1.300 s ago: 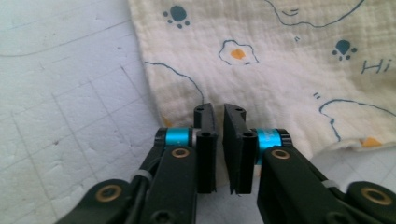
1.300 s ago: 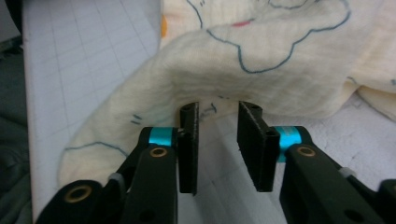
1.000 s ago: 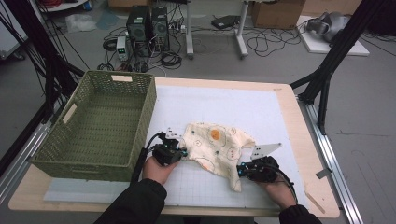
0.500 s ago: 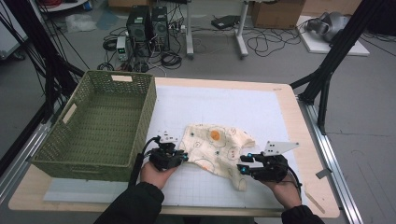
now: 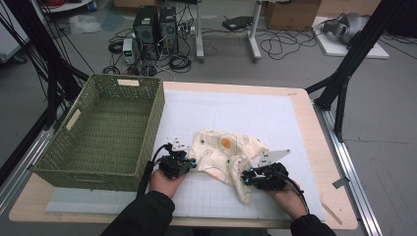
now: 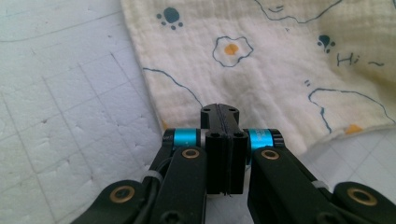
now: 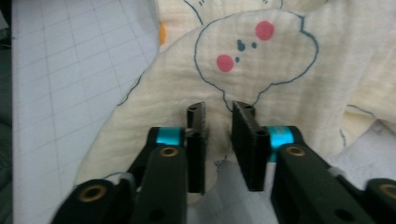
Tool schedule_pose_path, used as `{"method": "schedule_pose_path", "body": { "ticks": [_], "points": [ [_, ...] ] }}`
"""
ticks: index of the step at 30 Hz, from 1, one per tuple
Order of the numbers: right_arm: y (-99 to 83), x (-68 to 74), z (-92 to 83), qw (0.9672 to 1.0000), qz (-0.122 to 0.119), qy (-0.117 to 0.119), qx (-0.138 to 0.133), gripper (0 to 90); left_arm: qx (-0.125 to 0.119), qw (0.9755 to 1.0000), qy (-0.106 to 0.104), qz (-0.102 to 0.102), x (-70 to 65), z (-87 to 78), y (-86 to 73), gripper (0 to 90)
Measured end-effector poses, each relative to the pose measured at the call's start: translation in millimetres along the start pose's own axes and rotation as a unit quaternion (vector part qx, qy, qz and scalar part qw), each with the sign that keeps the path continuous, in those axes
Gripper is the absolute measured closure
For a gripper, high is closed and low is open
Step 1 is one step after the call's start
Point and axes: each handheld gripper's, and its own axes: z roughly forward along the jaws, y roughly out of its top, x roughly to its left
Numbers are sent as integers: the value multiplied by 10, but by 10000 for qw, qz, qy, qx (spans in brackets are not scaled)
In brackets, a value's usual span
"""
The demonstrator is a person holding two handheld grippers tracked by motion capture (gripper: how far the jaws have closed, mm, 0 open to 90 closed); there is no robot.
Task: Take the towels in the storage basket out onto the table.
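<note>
A cream cloth (image 5: 226,152) printed with eggs and cartoon faces lies crumpled on the white mat. My left gripper (image 5: 193,163) is at its left edge. In the left gripper view its jaws (image 6: 219,109) have just closed and meet over the corner of the cloth (image 6: 261,70). That corner is hidden under them, so a pinch cannot be made out. My right gripper (image 5: 244,179) is at the cloth's near right edge. Its jaws (image 7: 218,109) have just been closing and stand a narrow gap apart, with a fold of the cloth (image 7: 280,79) between them.
A green woven basket (image 5: 157,113) stands at the left of the table, close to my left hand. The white gridded mat (image 5: 246,108) stretches behind the cloth. Black stand legs (image 5: 339,93) rise off the table's right edge.
The right gripper drew a little to the right half a second ago and has come back left onto the cloth's edge. The left hand and the cloth have hardly shifted.
</note>
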Motion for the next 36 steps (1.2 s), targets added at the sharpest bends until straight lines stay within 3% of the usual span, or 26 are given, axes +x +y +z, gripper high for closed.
{"method": "schedule_pose_path", "body": {
  "ticks": [3,11,16,20,24,29,32,36],
  "points": [
    [-17,-37,-27,9999,103,119,-17,838,35,10000,-54,22,-26,-43,-21,892],
    [-82,-10,-202,9998,-54,146,-76,840,-21,9997,-230,8,-87,-274,-124,892],
    [-131,24,-294,9995,-78,300,-65,841,-12,9994,-357,28,-132,-423,-220,893],
    [-132,48,-365,9992,-65,317,-233,786,-166,9987,-482,30,-151,-497,-206,852],
    [-71,-8,-363,9987,78,205,-449,691,-230,9984,-523,21,-137,-427,-128,758],
    [-11,-52,-209,9996,45,128,-258,640,-170,9989,-436,29,-95,-184,-37,699],
    [-4,-65,-112,9999,-8,106,-78,647,69,9995,-285,145,-76,-31,-31,700],
    [-10,-50,-17,9997,-121,90,166,736,-11,9996,-170,218,-51,-13,-42,821]
  ]
}}
